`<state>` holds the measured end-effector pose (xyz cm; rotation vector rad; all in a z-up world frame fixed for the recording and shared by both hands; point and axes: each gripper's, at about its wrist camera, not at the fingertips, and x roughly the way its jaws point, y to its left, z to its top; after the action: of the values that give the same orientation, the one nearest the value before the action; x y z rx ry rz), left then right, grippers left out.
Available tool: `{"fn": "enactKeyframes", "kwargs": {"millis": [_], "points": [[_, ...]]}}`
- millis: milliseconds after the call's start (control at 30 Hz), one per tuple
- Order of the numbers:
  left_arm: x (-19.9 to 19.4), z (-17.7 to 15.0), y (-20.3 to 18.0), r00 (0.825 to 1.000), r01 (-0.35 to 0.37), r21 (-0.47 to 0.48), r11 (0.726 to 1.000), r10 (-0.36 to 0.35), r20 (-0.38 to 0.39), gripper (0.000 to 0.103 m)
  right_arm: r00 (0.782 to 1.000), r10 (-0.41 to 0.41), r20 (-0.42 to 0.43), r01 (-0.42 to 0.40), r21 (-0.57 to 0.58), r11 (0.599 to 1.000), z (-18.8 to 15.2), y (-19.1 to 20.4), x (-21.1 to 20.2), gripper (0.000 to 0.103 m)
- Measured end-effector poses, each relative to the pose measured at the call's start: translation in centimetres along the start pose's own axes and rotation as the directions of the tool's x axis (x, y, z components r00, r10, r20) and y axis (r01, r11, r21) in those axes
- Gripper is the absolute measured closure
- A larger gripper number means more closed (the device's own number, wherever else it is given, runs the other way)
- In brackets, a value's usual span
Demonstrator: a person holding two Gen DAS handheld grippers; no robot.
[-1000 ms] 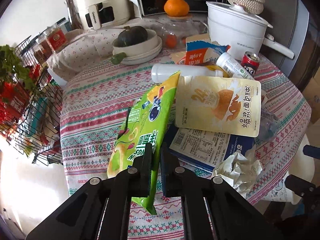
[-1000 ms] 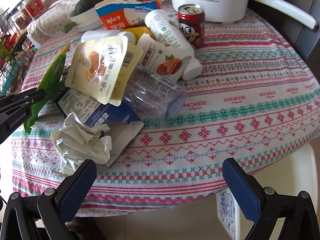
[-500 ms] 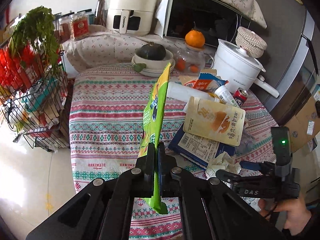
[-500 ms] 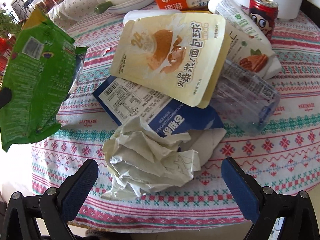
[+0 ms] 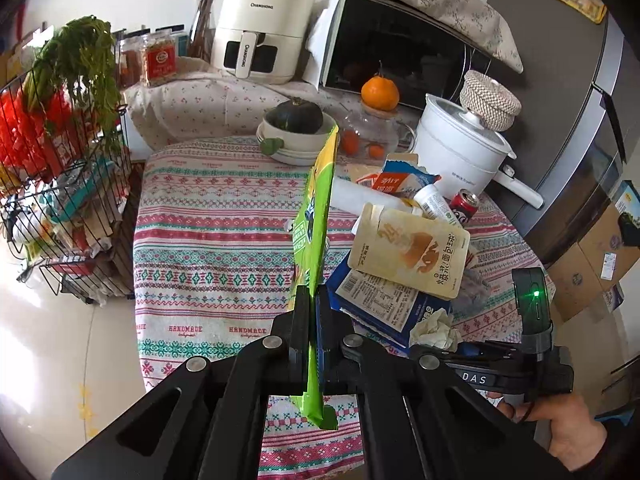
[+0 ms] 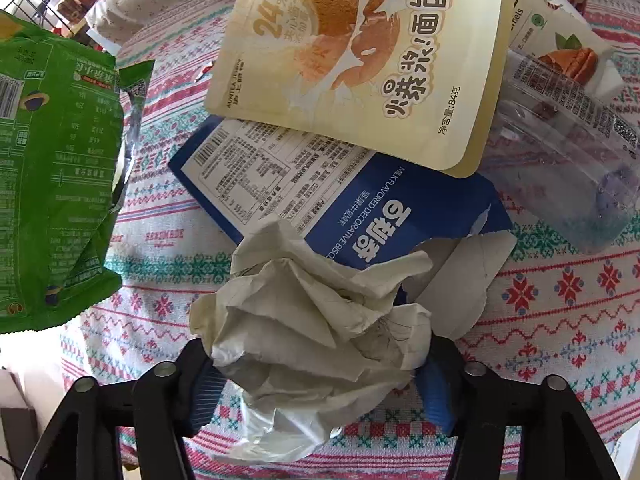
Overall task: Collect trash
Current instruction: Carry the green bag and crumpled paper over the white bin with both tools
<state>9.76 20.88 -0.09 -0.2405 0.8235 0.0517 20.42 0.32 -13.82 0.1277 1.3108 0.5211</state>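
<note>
So my left gripper (image 5: 314, 312) is clamped on the green bag (image 5: 316, 216), lifted. Right gripper (image 6: 316, 376) is squeezing the paper wad (image 6: 312, 320). Pouch (image 6: 360, 52), box (image 6: 320, 184), bottles at 12 o'clock remain.

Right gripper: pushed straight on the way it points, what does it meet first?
The crumpled white paper ball, already between its fingers; beyond that, probably the flattened blue biscuit box.

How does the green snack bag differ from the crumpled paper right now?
The green snack bag is flat, printed and lifted clear of the table in the left tongs; the crumpled paper is a plain whitish wad, low at the tablecloth edge, between the right tongs. Both are gripped trash.
</note>
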Motion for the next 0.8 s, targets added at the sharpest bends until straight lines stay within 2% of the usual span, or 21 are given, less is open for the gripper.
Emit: {"fn": "enactKeyframes", "kwargs": {"millis": [100, 267, 467, 667, 800], "points": [[-0.7, 0.1, -0.3, 1.0, 0.015, -0.002, 1.0, -0.015, 0.017, 0.101, 0.999, 0.038, 0.01, -0.038, 0.009, 0.999, -0.7, -0.9, -1.7, 0.045], [-1.5, 0.3, -1.0, 0.998, 0.057, -0.007, 0.998, -0.057, 0.04, 0.101, 0.996, 0.078, 0.049, -0.079, 0.016, 0.997, -1.2, -2.1, -4.7, 0.046], [-2.0, 0.5, -4.0, 0.987, 0.151, 0.011, 0.988, -0.151, 0.05, 0.101, 0.986, 0.113, 0.123, -0.119, 0.042, 0.992, -2.3, -4.4, -8.9, 0.046], [-1.4, 0.0, -10.0, 0.966, 0.258, 0.092, 0.962, -0.259, 0.006, 0.101, 0.973, 0.057, 0.222, -0.082, 0.106, 0.991, -3.4, -8.4, -14.3, 0.046], [-0.4, -1.0, -14.7, 0.941, 0.34, 0.146, 0.929, -0.335, -0.057, 0.101, 0.962, 0.008, 0.272, -0.056, 0.167, 0.984, -5.2, -12.7, -18.2, 0.046]]}}
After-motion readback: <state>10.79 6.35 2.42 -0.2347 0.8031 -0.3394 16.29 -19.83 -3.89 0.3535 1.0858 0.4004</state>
